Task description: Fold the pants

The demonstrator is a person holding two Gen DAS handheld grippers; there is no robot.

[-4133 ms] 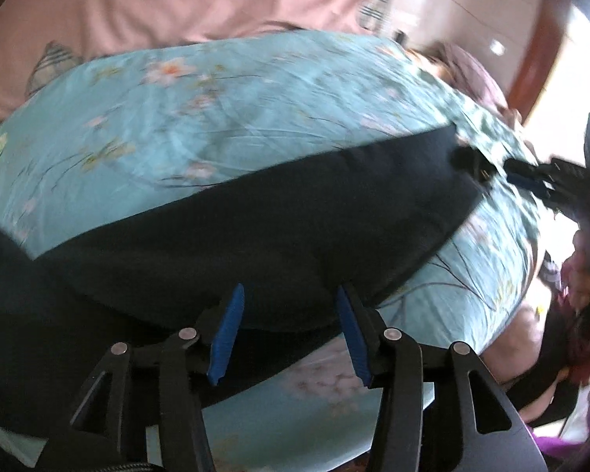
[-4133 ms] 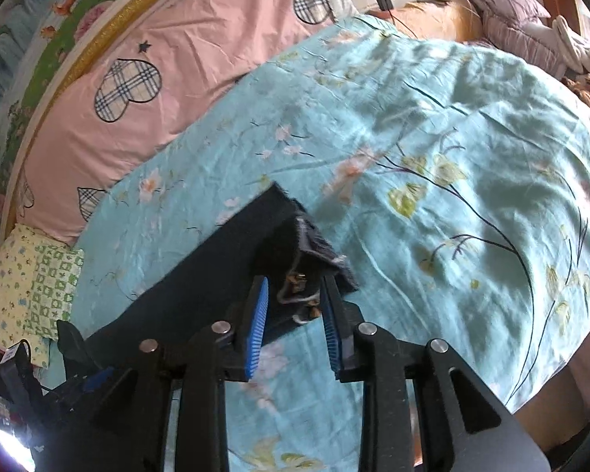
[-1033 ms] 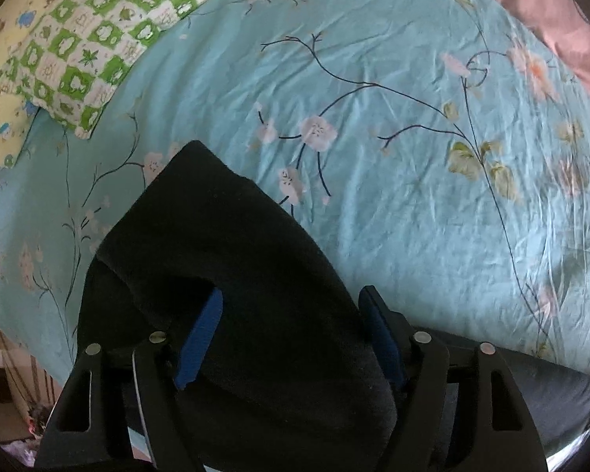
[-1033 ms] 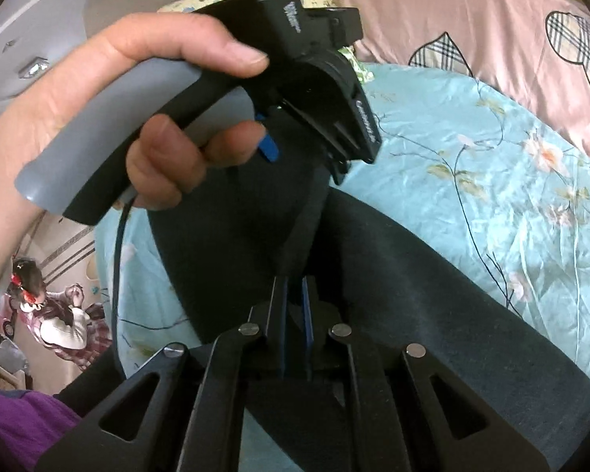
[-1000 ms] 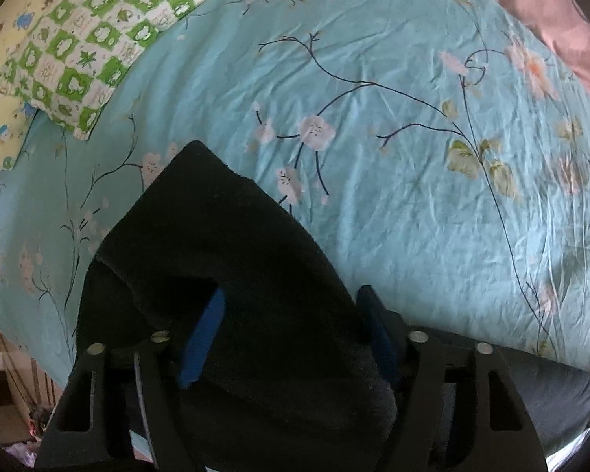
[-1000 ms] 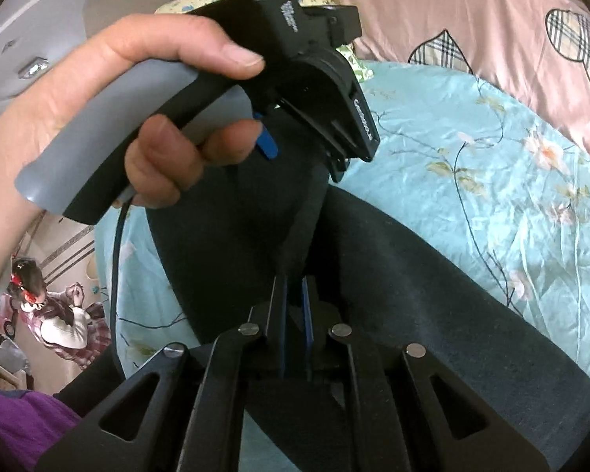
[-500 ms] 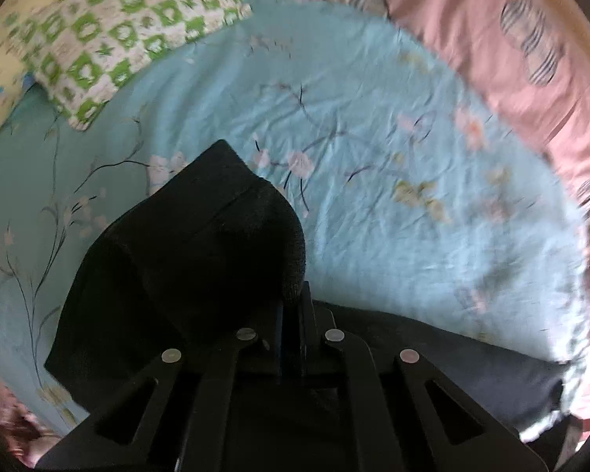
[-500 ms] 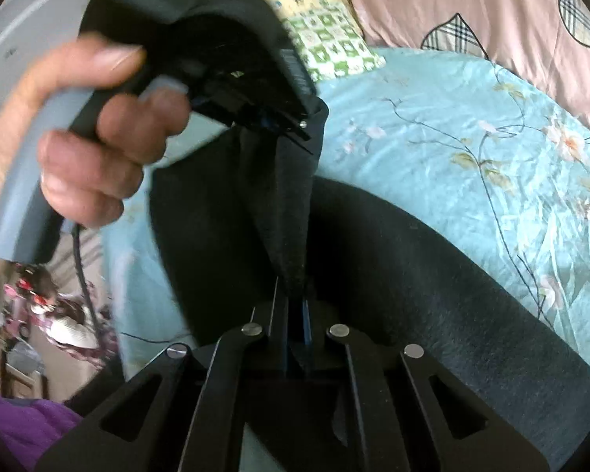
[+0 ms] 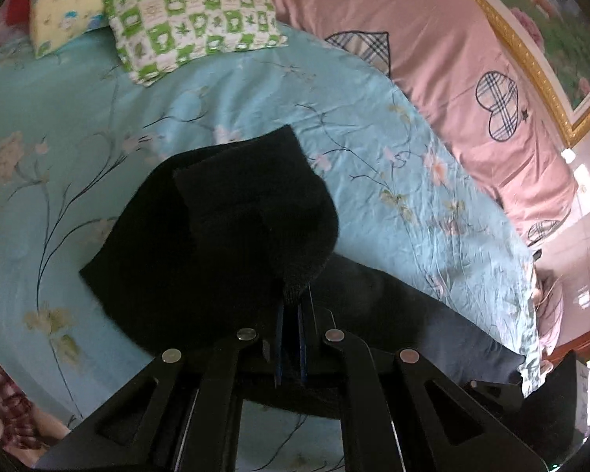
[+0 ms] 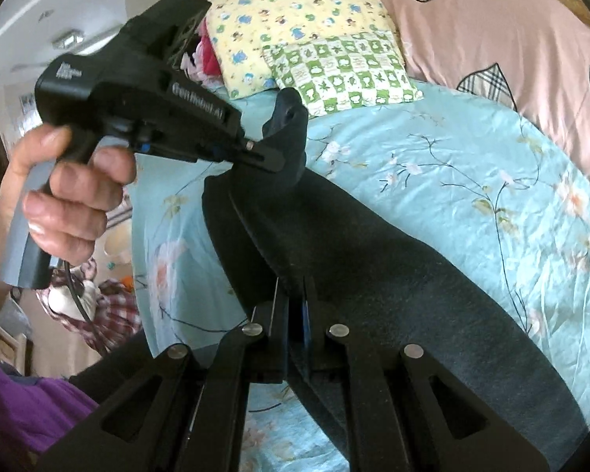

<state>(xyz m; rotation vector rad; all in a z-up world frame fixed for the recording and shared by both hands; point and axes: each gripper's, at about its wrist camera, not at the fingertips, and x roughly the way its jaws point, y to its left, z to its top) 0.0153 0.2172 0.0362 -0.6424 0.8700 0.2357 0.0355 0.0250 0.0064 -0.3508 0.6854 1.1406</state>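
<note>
The black pants (image 9: 224,236) lie on the light blue flowered bedsheet (image 9: 373,126), partly doubled over. My left gripper (image 9: 290,306) is shut on a raised fold of the pants and holds it above the bed. My right gripper (image 10: 291,295) is shut on another part of the pants (image 10: 373,259), whose long dark leg runs to the lower right. In the right wrist view the left gripper (image 10: 271,153) shows in the person's hand, lifting a corner of the fabric.
A green checked pillow (image 9: 188,11) and a yellow pillow (image 9: 59,4) lie at the head of the bed. A pink cover with plaid hearts (image 9: 452,70) lies along the far side. A framed picture (image 9: 539,39) hangs behind it.
My left gripper was open around the fabric a second ago; it has shut on the fold and lifted it. The right gripper stays shut on the pants.
</note>
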